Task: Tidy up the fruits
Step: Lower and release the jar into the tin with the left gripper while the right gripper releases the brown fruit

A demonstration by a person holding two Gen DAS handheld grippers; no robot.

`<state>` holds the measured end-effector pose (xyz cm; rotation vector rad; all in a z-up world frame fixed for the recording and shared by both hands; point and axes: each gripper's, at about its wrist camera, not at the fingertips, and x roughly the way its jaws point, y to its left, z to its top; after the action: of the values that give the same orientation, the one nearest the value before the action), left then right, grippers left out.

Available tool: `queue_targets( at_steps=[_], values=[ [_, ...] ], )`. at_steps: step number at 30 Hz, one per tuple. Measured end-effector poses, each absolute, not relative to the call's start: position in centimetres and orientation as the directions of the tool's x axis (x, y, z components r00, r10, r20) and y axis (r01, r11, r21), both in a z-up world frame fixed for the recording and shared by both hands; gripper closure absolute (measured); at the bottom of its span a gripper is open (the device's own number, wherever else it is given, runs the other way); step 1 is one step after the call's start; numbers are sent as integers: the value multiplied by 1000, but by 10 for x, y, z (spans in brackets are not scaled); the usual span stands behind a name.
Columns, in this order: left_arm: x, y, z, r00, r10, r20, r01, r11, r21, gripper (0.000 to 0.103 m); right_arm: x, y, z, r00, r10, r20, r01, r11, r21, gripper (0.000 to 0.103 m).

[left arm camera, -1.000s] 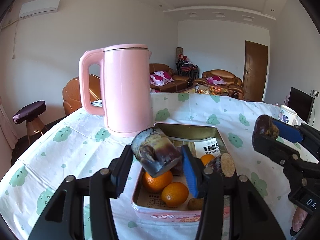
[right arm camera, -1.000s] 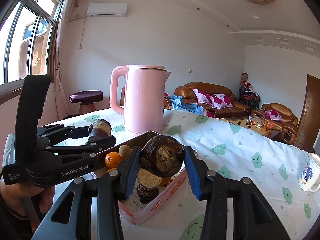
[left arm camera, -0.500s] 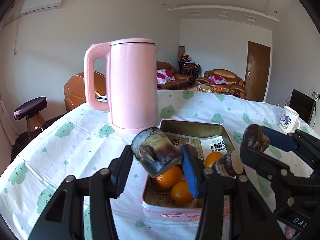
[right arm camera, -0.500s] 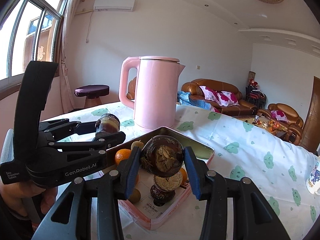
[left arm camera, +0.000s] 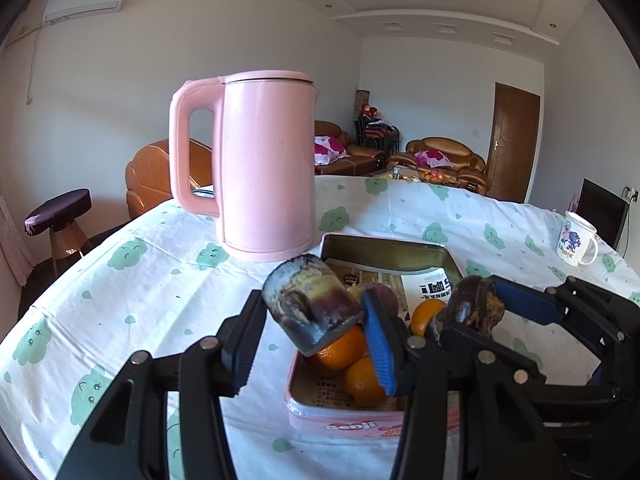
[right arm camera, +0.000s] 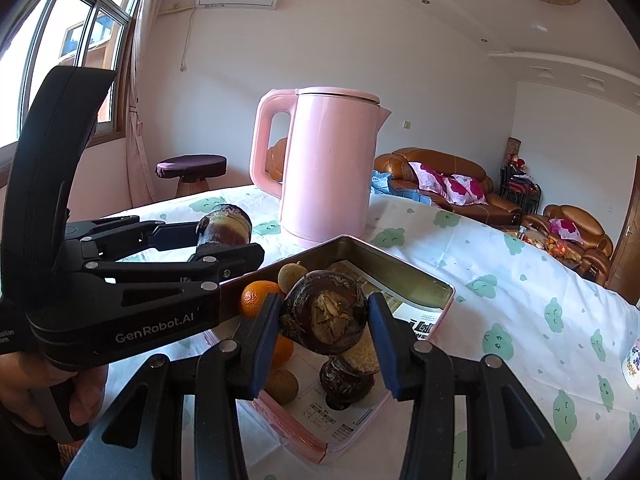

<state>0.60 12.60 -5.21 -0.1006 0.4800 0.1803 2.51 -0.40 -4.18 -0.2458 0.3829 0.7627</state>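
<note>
both hands have edged closer over the pink tin [left arm camera: 448,258], left gripper [left arm camera: 312,320] pinching a dark cut fruit piece [left arm camera: 310,308], right gripper [right arm camera: 322,320] pinching a dark round fruit [right arm camera: 324,314] above the oranges [left arm camera: 340,350]; next, lowering and releasing into bare space.

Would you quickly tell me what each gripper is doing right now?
Left gripper: closed on a dark purple cut piece, held above the tin's near end.
Right gripper: closed on a dark round fruit, over the tin.
</note>
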Motion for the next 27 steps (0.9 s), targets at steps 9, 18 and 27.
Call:
queue_targets(
  at_steps=[9, 18, 27],
  values=[
    [12, 109, -59, 864, 109, -492, -145, 989, -35, 53, 32, -15, -46, 685, 583, -437, -681, 725, -100, 57],
    [30, 114, -69, 819, 2, -574, -80, 991, -109, 53, 34, -12, -43, 667, 586, -459, -702, 702, -124, 57],
    [26, 119, -69, 823, 19, -568, -107, 987, -123, 51, 42, -9, -45, 658, 589, -468, -706, 699, -114, 52]
  ],
)
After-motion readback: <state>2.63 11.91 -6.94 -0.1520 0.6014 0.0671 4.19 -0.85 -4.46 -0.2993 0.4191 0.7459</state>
